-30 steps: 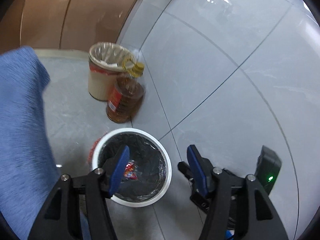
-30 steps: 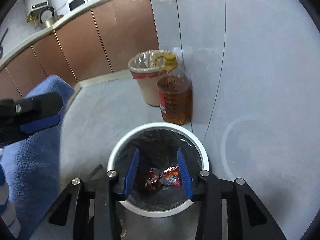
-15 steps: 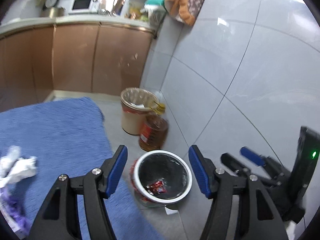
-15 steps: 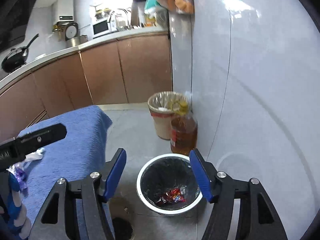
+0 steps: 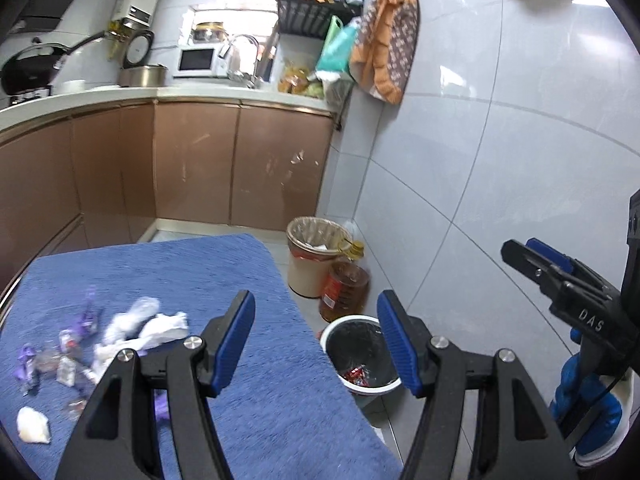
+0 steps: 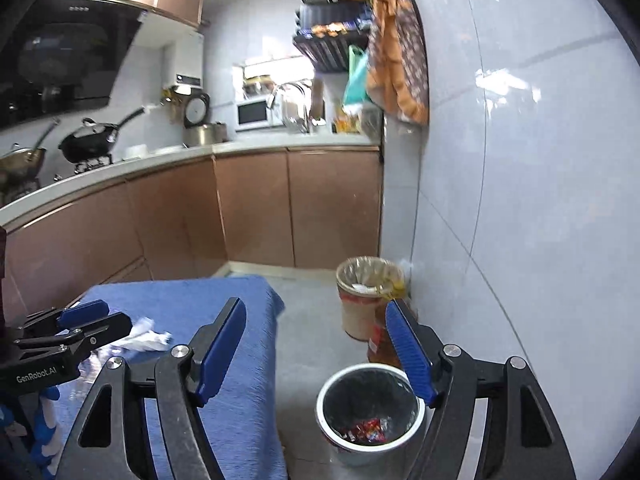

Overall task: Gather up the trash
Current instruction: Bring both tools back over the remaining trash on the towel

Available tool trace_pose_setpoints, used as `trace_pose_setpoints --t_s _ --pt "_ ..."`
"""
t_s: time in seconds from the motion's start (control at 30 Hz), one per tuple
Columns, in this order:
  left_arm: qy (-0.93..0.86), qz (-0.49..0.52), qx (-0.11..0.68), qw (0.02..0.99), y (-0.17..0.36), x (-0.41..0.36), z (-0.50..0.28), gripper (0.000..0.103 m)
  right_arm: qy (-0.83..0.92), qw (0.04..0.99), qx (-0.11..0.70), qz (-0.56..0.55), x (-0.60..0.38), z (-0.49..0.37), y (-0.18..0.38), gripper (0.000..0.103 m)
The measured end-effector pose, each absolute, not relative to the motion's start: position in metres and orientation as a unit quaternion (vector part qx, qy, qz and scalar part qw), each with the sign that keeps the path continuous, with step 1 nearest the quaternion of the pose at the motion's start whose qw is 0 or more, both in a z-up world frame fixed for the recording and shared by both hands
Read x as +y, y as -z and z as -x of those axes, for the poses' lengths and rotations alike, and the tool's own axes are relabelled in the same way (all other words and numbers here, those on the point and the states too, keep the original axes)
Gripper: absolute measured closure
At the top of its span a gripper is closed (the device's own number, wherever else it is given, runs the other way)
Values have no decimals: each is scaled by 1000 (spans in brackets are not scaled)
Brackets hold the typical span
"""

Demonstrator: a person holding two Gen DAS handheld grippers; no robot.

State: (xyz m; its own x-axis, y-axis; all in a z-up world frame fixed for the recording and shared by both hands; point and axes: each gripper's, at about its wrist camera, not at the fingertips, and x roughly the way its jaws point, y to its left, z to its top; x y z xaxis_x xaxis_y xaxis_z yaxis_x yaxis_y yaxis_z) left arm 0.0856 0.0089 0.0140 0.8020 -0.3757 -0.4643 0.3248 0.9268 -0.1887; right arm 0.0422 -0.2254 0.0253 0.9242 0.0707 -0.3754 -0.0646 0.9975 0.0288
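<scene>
A white bin with a black liner (image 5: 362,354) stands on the floor beside the blue-covered table (image 5: 256,380); red wrappers lie in it. It also shows in the right wrist view (image 6: 370,412). Crumpled white tissues (image 5: 146,326) and purple and clear wrappers (image 5: 48,360) lie on the table's left part. My left gripper (image 5: 316,340) is open and empty, high above the table edge and the bin. My right gripper (image 6: 316,346) is open and empty, above the floor between table and bin. Each gripper shows in the other's view, the right one (image 5: 560,276) and the left one (image 6: 76,330).
A tan bin with a clear liner (image 5: 314,254) and a bottle of amber oil (image 5: 344,284) stand by the tiled wall (image 5: 500,160). Brown cabinets (image 5: 200,168) under a worktop close the far side. A white tissue lump (image 5: 34,424) lies near the table's front left.
Both grippers have risen and pulled back from just above the white bin. The right jaws have opened wider. The table with its trash and the kitchen have come into view.
</scene>
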Motion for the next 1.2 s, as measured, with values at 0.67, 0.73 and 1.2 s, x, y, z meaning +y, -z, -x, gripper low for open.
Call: trace_pose_setpoints --t_s 0.67,0.73,1.2 --pt "48 63 200 977 -48 154 34 40 -115 986 121 12 -168 37 -81 32" --pt "33 64 198 978 -52 168 41 40 -124 985 118 12 -166 40 -83 33" --pt "-15 100 232 967 -42 210 39 39 -175 977 118 -4 -167 39 -74 32"
